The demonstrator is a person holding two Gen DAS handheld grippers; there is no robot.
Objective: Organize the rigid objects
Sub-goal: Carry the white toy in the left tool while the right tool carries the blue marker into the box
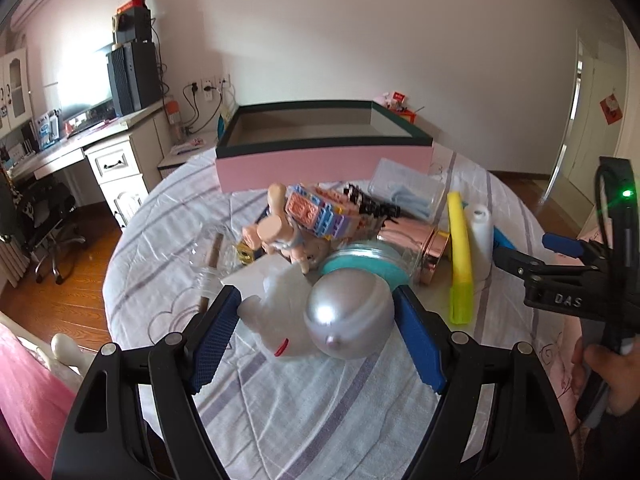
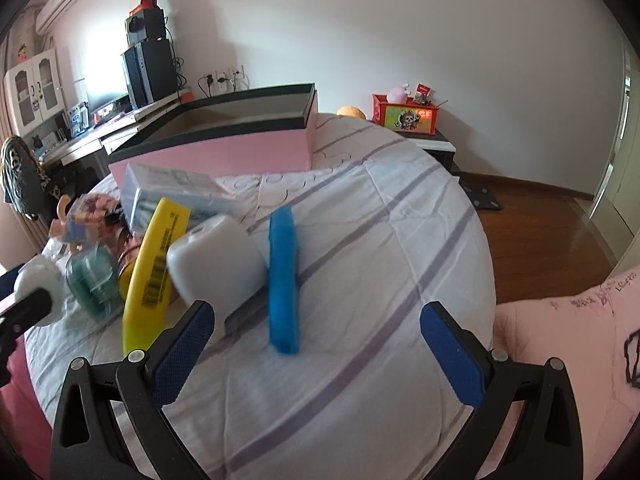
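Pinching a white-and-silver toy [image 1: 320, 316] in the left gripper [image 1: 316, 320] with the right gripper [image 2: 316, 344] spread empty near a blue bar [image 2: 283, 276], barely begun: pink box [image 1: 320, 164] apparently empty, clutter unsorted on the bed.

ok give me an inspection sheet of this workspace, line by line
Surface: bed with a white, purple-striped cover.
Job's things: white and silver toy, yellow tube, white bottle, blue bar, block toy; pink box open, looks empty.
Clutter: doll figure, teal-lidded jar, clear case.
Grippers: left gripper shut on the toy; right gripper open, holding nothing.
Cables: wall socket cables.
Surroundings: desk, wooden floor.
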